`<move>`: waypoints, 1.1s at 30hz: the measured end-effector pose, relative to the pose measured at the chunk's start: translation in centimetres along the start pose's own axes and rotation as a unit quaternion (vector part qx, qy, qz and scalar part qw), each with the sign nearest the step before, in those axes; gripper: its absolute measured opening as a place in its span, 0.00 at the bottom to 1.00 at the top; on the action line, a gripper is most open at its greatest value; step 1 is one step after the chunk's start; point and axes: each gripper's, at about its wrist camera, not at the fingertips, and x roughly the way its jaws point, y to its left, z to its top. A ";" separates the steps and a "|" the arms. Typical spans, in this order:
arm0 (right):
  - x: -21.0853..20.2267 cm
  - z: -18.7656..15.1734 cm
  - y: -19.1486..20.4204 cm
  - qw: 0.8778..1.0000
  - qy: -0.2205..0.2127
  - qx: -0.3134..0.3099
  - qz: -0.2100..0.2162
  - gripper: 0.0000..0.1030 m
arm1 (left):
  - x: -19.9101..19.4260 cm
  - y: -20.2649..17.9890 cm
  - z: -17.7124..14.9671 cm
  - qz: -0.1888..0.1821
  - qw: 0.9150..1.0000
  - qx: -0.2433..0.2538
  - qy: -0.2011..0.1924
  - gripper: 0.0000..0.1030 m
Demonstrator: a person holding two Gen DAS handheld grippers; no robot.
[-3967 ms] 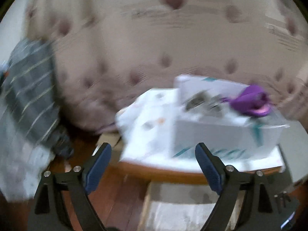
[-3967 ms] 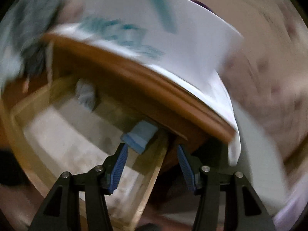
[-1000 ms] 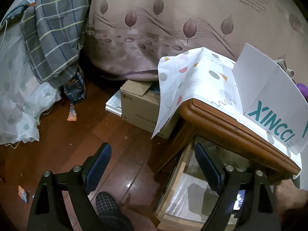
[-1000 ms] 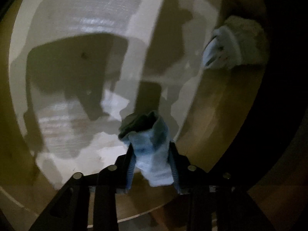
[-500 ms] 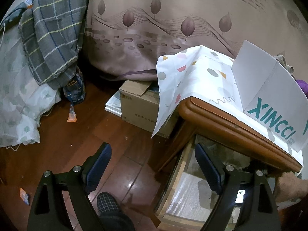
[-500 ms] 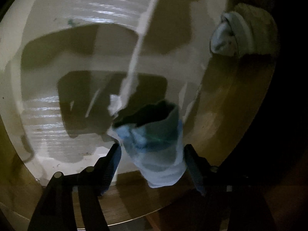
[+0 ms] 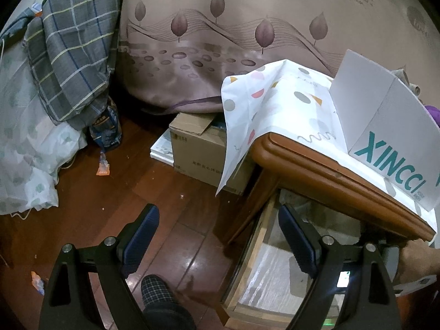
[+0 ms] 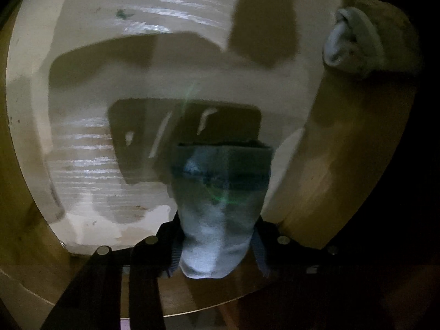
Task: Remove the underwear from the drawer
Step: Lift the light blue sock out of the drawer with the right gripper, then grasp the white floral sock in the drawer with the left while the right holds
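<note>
Half a second ago the right hand-held gripper [image 8: 216, 250] stood with its jaws spread around the pale blue underwear [image 8: 220, 209]; now they are clenched on its lower end, and the cloth stands up from between them over the drawer [image 8: 33, 233]. The left hand-held gripper [image 7: 217, 236] has barely shifted: it hangs released and empty, above the wooden floor [image 7: 110, 200] at the drawer's outer left corner.

As for progress, I judge the grasp made but the removal not: the underwear is pinched yet the right wrist view still looks down on the pale liner [image 8: 137, 27] of the drawer bottom, so the piece sits inside the drawer walls. Lifting it clear over the front edge remains.

A second bundled piece of light cloth [image 8: 357, 41] lies near the drawer's far right corner, well apart from the held one; whether it is also underwear I cannot tell.

Beyond, the white box [image 7: 385, 137] rests on the dotted cloth [image 7: 275, 104] covering the counter [image 7: 330, 176] above the drawer.
</note>
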 end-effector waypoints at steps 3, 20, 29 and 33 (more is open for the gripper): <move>-0.6 -1.1 1.8 0.999 -0.016 0.028 -0.010 0.37 | -0.1 0.0 -0.1 0.001 1.000 0.001 0.001 0.84; -9.5 -14.9 1.4 0.862 -0.238 0.445 0.050 0.36 | 2.6 -2.3 -1.8 0.022 0.997 0.056 0.042 0.84; -8.6 -21.2 6.4 0.690 -0.339 0.630 0.110 0.36 | 4.3 -7.4 -5.1 0.078 0.974 0.210 0.040 0.84; -7.5 -22.3 6.7 0.658 -0.361 0.650 0.116 0.36 | 4.4 -10.7 -8.0 0.144 0.934 0.326 -0.011 0.85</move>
